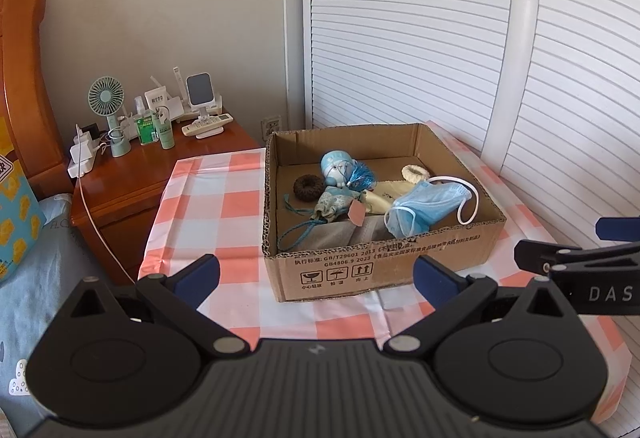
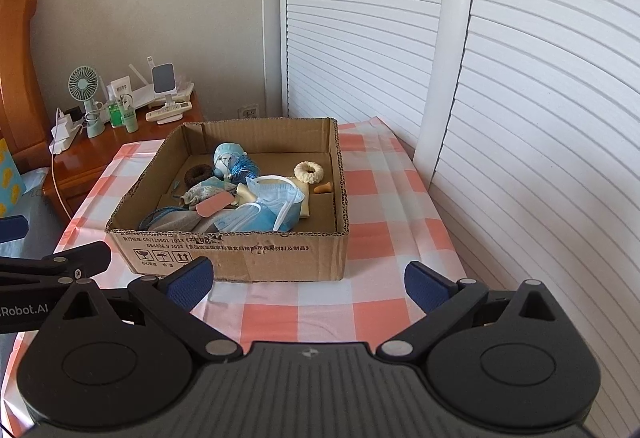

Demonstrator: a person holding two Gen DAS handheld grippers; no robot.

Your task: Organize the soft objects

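Observation:
An open cardboard box [image 1: 376,266] [image 2: 280,258] stands on the checked tablecloth. It holds a blue face mask [image 1: 432,206] [image 2: 272,204], a blue plush figure [image 1: 336,168] [image 2: 226,156], a dark scrunchie [image 1: 308,187] [image 2: 197,174], a cream scrunchie [image 1: 416,173] [image 2: 308,172], a patterned pouch [image 1: 334,204] [image 2: 202,193] with a pink tag, and grey cloth. My left gripper [image 1: 316,278] is open and empty in front of the box. My right gripper [image 2: 308,284] is open and empty, also in front of it.
A wooden nightstand [image 1: 132,174] at the back left carries a small fan [image 1: 106,98], bottles, chargers and a remote. A bed with blue bedding [image 1: 44,278] lies at the left. White louvered doors [image 2: 520,118] run along the right. The tablecloth [image 1: 216,198] covers the table.

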